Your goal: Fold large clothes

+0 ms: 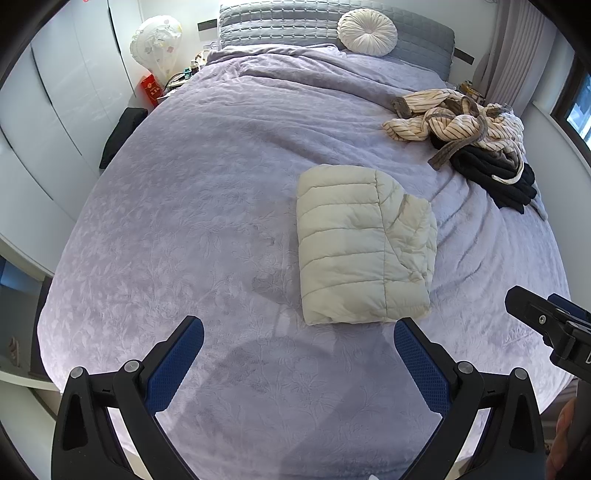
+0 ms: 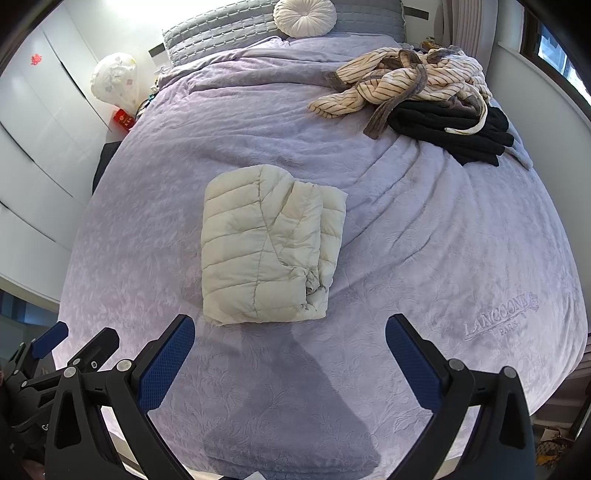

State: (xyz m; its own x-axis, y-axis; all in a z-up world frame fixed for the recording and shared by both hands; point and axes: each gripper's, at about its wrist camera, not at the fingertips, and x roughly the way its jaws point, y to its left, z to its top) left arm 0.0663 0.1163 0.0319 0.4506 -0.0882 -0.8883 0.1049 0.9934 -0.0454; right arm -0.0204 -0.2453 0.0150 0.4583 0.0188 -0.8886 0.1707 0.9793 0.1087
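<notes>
Puffy cream quilted jacket [image 1: 364, 243], folded into a rectangle, lies mid-bed on embossed lilac plush bedspread [image 1: 192, 229]; left tool [image 1: 298, 339] and right tool [image 2: 290, 338] both gape apart, holding nothing.

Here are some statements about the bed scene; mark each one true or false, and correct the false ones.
1. The cream jacket lies folded on the bed. True.
2. The left gripper holds the jacket. False: it is open and holds nothing.
3. The striped robe lies partly on black clothes. True.
4. The right gripper is shut. False: its jaws stand wide open.
5. A round pillow is at the head of the bed. True.
</notes>
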